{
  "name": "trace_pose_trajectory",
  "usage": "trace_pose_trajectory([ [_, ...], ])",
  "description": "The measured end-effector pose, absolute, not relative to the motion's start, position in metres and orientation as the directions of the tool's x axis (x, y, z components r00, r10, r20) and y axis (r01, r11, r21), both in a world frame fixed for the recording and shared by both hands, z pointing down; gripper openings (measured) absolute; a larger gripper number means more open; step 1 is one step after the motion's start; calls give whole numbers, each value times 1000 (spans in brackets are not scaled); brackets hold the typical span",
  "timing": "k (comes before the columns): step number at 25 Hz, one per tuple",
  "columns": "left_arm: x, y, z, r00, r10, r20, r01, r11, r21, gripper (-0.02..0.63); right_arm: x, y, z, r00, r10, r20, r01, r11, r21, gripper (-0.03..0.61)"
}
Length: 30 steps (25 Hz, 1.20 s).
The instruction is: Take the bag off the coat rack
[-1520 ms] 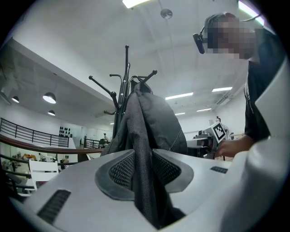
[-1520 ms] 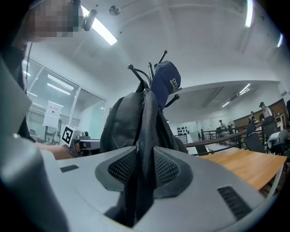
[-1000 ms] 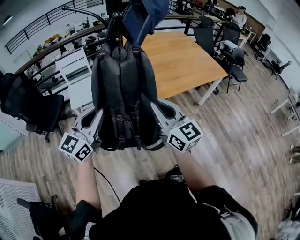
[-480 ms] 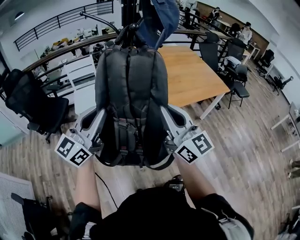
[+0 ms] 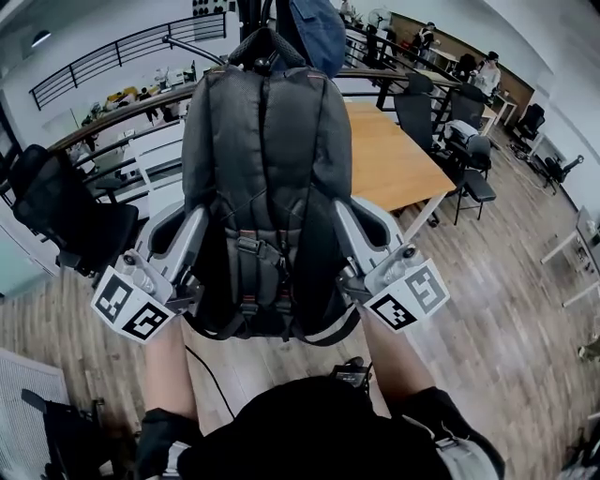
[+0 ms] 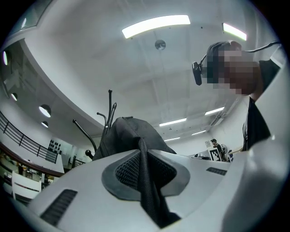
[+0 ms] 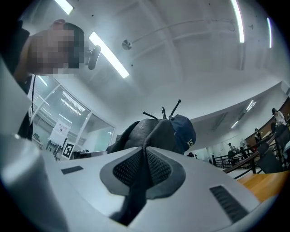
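Note:
A black backpack (image 5: 267, 187) hangs in front of me with its top at the coat rack (image 5: 248, 14), whose hooks (image 6: 108, 108) stick up behind it. My left gripper (image 5: 195, 230) is shut on a black strap (image 6: 147, 190) at the bag's lower left side. On the lower right side my right gripper (image 5: 342, 225) is shut on the other strap (image 7: 138, 186). A dark blue cap (image 5: 319, 33) hangs on the rack just above the bag, also visible as the blue cap (image 7: 183, 131) in the right gripper view. The hook under the bag's top loop is hidden.
A wooden table (image 5: 394, 159) stands behind the rack to the right, with black office chairs (image 5: 469, 159) around it. Another black chair (image 5: 66, 216) is at the left. A railing (image 5: 122, 47) runs along the back. People stand far off at the back right.
The backpack has come up and nearer to me with both grippers on its straps. The grippers have spread slightly outward and lower in the head view.

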<state>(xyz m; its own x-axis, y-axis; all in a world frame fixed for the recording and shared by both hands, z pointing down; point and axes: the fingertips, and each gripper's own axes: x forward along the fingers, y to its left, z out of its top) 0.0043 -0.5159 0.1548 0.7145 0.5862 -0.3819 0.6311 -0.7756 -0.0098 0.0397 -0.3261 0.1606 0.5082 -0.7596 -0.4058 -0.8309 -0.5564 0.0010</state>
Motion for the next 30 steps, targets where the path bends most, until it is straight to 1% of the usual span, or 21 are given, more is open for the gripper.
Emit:
trace_pose_trajectory([
  [8,-30,-503,141,712,583,-392,620,-783,-38,54,11,-316,148,458,-784,-419,-857,-514,25,44],
  [16,-64,-489,142,739,557,-379,585,-810,-50,54,-7,-308,157,406,-812,-419,-897,-441,-14,43],
  [23,-90,-469,148,780,498,-379,527,-849,-33,53,-20,-295,161,343,-836,-429,-928,-372,-17,44],
  [30,-101,-434,161,823,445,-354,472,-881,-10,52,-18,-269,175,279,-865,-416,-955,-295,-27,43],
])
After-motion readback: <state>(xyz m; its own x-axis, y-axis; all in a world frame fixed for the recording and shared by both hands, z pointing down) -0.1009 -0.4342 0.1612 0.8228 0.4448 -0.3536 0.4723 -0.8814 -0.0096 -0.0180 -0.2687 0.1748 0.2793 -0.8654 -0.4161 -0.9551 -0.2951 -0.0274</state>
